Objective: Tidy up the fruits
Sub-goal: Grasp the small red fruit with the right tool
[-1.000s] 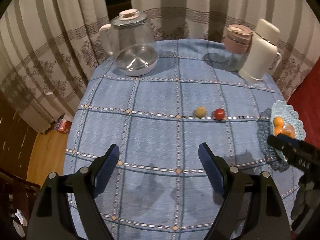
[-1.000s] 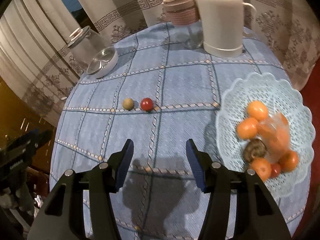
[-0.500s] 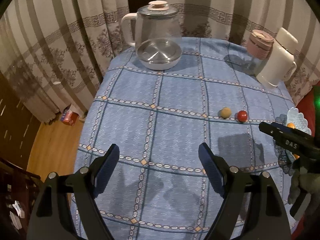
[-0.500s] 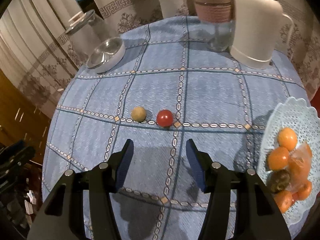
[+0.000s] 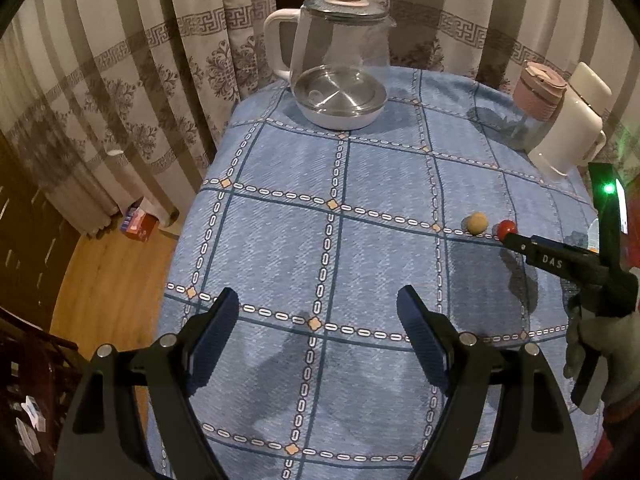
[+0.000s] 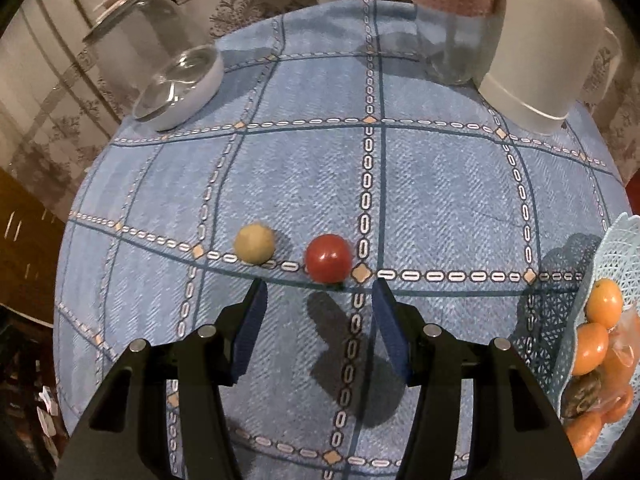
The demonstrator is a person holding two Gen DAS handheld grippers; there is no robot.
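Red fruit [image 6: 328,258] on blue tablecloth [image 6: 440,200], just ahead of right gripper [image 6: 318,292], jaws spread and empty. Yellow fruit [image 6: 254,243] just beside. Basket [image 6: 624,252] of oranges at right. Left gripper [image 5: 318,312] spread wide, empty.

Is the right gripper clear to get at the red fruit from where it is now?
Probably yes. The right gripper has open, empty jaws lined up just short of the red fruit; only bare tablecloth lies between, and the yellow fruit sits apart to its side.

fruit basket [image 6: 600,256] cut off, white jug [image 6: 548,40] cropped
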